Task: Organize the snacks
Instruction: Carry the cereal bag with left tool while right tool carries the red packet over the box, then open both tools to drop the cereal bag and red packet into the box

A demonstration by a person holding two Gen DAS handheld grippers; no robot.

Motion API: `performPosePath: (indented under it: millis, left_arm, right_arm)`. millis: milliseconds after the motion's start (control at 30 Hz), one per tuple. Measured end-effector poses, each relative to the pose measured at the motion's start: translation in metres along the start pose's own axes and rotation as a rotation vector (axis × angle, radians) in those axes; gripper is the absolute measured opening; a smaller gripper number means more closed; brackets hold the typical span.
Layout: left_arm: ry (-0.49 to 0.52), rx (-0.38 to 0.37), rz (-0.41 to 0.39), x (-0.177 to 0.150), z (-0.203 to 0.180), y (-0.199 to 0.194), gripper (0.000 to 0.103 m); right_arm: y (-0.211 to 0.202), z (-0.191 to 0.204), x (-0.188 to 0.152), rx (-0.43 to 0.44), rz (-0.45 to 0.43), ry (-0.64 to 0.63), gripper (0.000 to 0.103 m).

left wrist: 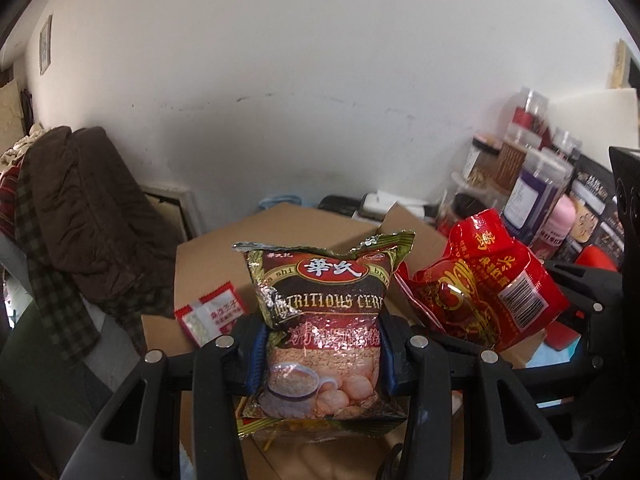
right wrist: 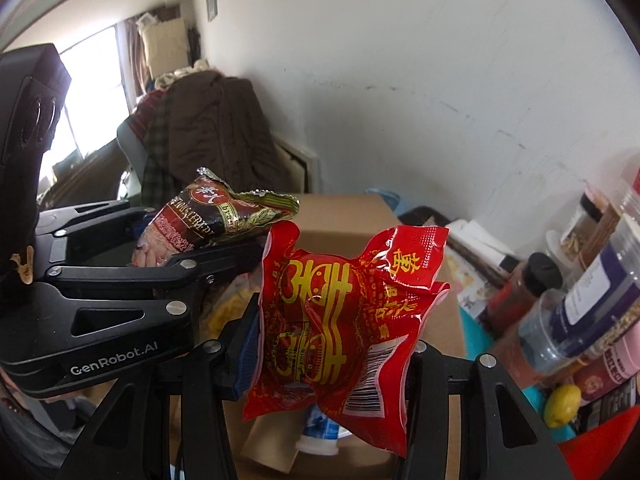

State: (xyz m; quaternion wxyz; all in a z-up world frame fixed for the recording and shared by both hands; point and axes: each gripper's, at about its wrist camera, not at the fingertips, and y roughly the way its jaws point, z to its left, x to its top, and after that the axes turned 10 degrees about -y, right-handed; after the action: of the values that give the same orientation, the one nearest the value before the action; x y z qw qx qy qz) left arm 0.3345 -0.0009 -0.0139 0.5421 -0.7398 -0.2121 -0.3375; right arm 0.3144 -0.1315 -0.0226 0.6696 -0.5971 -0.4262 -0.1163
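My left gripper [left wrist: 320,356] is shut on a brown and green cereal packet [left wrist: 320,320], held upright above an open cardboard box [left wrist: 208,264]. The same cereal packet [right wrist: 212,216] shows at the left of the right wrist view, in the black left gripper [right wrist: 200,240]. My right gripper [right wrist: 332,356] is shut on a crumpled red packet with yellow characters [right wrist: 340,320], also over the box [right wrist: 344,216]. From the left wrist view that red packet [left wrist: 480,288] hangs just right of the cereal packet. A small red and white sachet [left wrist: 210,314] lies on the box flap.
Jars and bottles [left wrist: 536,184] crowd the right side against the white wall. A chair draped with a brown jacket [left wrist: 88,208] stands at the left. A white cup [right wrist: 320,436] lies inside the box. A yellow lemon-like thing [right wrist: 562,404] sits low right.
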Motion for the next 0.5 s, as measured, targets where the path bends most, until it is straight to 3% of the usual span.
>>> performPosePath:
  millis: [500]
  left_arm:
    - [0.015,0.111,0.115,-0.016,0.002,0.033,0.044]
  right_arm:
    - [0.025,0.003,-0.009,-0.021,0.116,0.003,0.05]
